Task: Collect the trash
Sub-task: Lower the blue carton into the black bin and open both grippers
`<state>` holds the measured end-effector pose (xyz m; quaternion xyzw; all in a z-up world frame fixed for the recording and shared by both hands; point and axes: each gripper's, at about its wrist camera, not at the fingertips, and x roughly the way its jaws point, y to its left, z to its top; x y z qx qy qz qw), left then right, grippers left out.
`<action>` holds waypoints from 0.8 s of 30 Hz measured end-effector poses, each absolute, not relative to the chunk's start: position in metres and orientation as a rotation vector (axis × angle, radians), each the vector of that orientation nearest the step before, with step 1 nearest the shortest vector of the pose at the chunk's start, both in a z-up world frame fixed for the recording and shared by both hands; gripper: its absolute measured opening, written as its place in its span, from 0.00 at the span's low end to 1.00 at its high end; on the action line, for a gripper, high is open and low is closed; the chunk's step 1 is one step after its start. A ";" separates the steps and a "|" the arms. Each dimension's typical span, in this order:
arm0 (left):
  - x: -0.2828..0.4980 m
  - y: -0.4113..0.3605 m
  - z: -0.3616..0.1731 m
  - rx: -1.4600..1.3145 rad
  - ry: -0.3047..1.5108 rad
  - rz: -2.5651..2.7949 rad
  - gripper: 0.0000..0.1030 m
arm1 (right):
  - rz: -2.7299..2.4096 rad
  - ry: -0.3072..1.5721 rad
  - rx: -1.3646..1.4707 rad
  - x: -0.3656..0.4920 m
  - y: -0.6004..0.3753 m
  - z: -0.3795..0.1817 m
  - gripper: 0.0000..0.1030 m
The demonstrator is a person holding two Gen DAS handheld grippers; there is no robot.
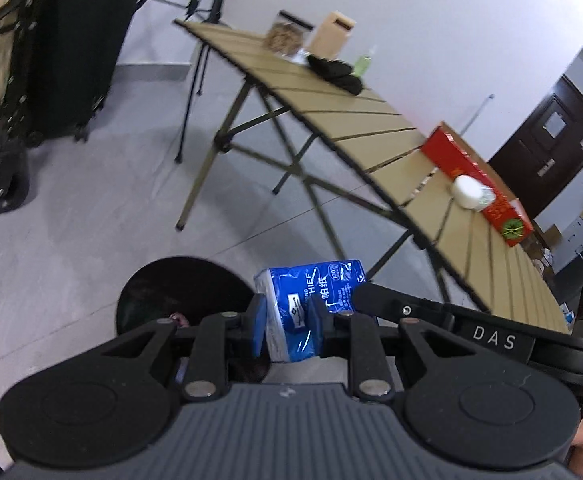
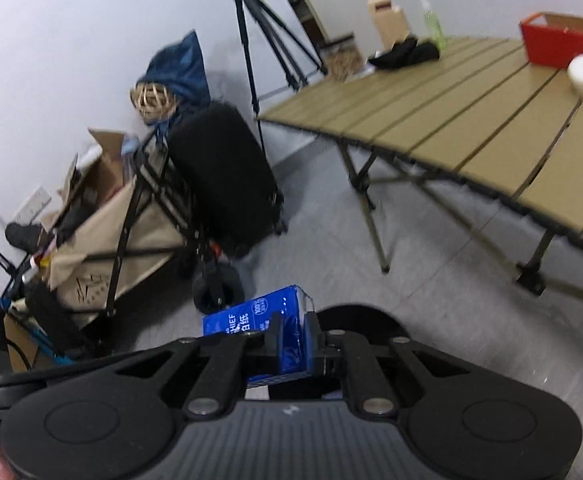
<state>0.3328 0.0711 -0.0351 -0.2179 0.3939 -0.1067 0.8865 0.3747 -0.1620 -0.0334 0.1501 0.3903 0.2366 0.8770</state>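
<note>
Left hand-held gripper (image 1: 285, 326) clamped on blue tissue pack (image 1: 311, 300). Right hand-held gripper (image 2: 291, 340) clamped on it too, above black bin (image 1: 179, 292).

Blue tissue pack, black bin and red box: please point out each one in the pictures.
Blue tissue pack (image 1: 311, 292): left wrist view, on its printed blue front.
Black bin (image 1: 179, 288): left wrist view, on its dark inside below the rim.
Red box (image 2: 559, 46): right wrist view, on its red side wall.
</note>
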 end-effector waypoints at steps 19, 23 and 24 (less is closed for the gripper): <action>0.415 0.092 -0.151 -0.324 1.264 -0.069 0.40 | 0.486 1.159 0.296 0.439 -0.120 -0.164 0.13; 0.417 0.096 -0.153 -0.310 1.244 -0.028 0.49 | 0.474 1.190 0.281 0.446 -0.124 -0.176 0.14; 0.419 0.097 -0.154 -0.312 1.245 -0.024 0.49 | 0.471 1.192 0.274 0.446 -0.125 -0.178 0.14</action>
